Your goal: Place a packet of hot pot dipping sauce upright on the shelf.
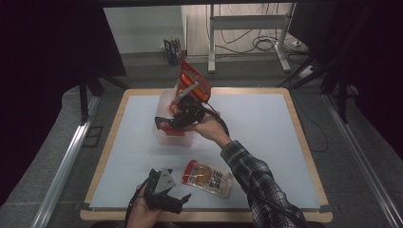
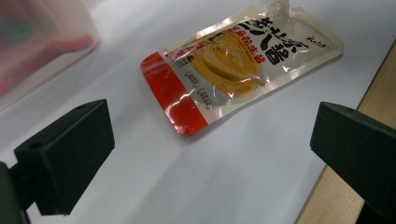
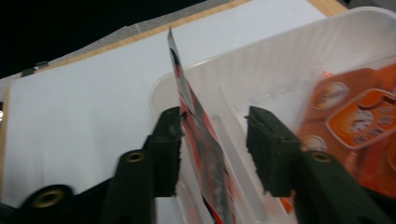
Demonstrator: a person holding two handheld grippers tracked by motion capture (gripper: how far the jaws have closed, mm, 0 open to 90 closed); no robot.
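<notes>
Right gripper (image 3: 212,154) over the clear plastic bin (image 3: 280,60), jaws parted with the red snack packet (image 3: 198,135) standing on edge between them — packet leaning against one jaw, clear gap to the other, so released or nearly so, not clamped. Packet lower end down inside the bin, upper end sticking well above the rim in the high view (image 1: 195,80). Orange packets (image 3: 359,116) already lying in the bin's far side.

Step in hand, judged: dropping the red packet into the bin. To do it well — open wide enough that neither pad drags the foil, lift straight up along the packet's edge, avoid nudging the bin wall. Tall packet likely to tip or stay propped on the rim; a light push flat may be needed.

Right forearm in a plaid sleeve (image 1: 256,175) reaching forward across the bench (image 1: 266,128), wrist bent, gripper (image 1: 183,116) angled down into the bin (image 1: 164,102).

Left gripper (image 1: 164,190) low at the near bench edge, jaws wide open, empty, aimed at the peanut sauce pouch (image 2: 238,60) lying flat on the bench just ahead (image 1: 207,177) — not touching it. Left hand (image 1: 142,209) resting near the edge.
</notes>
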